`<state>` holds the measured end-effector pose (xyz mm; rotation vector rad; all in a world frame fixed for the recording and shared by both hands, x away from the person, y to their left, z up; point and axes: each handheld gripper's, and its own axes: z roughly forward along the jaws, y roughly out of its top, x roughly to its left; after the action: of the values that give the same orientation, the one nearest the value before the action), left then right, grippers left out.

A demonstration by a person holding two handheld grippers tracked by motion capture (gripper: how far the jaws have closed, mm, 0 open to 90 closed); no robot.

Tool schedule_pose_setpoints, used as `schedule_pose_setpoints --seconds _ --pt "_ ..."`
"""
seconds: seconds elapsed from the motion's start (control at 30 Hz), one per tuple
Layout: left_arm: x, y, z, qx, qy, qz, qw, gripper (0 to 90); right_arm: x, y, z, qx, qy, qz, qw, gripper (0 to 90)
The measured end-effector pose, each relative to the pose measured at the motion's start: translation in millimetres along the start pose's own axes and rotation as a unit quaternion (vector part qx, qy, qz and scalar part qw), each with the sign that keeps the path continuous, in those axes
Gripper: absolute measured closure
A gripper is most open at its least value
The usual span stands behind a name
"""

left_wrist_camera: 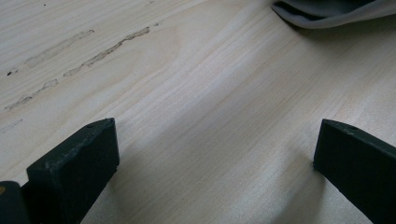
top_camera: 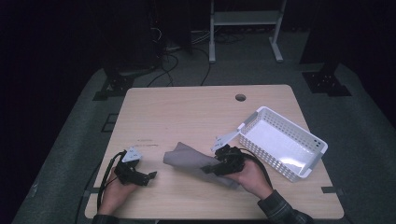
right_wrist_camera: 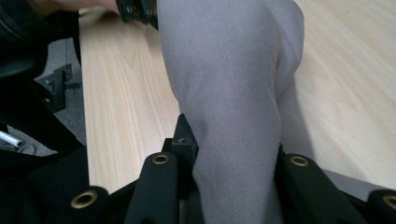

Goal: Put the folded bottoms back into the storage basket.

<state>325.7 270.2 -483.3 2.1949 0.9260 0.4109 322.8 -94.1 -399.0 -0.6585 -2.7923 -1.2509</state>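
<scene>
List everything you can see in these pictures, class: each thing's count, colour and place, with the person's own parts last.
Table: one, light wood, centre of the high view, with a round hole near its far edge.
Cloth: one, grey, on the table's near middle, one end lifted.
Basket: one, white, perforated, on the table's right side.
Frame: one, white metal, on the floor beyond the table.
Cables: several, black, on the floor behind the table.
Left gripper: one, black, low over the table at near left, fingers apart.
Right gripper: one, black, closed on the cloth.
Hands: two, at the near edge.
</scene>
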Motion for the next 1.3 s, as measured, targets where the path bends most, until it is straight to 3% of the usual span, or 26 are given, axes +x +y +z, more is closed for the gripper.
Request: schedule_pose_setpoints --seconds 0.7,1.3 --pt "0.0 0.0 -0.2 0.001 -0.001 0.0 1.0 0.0 -7.8 15.6 -48.9 -0.052 -0.015 0.006 0.9985 69.0" --pt "0.0 0.0 -0.1 0.0 0.0 0.0 1.0 0.0 -14.2 26.1 -101.8 -0.086 -0.053 0.006 0.9949 69.0"
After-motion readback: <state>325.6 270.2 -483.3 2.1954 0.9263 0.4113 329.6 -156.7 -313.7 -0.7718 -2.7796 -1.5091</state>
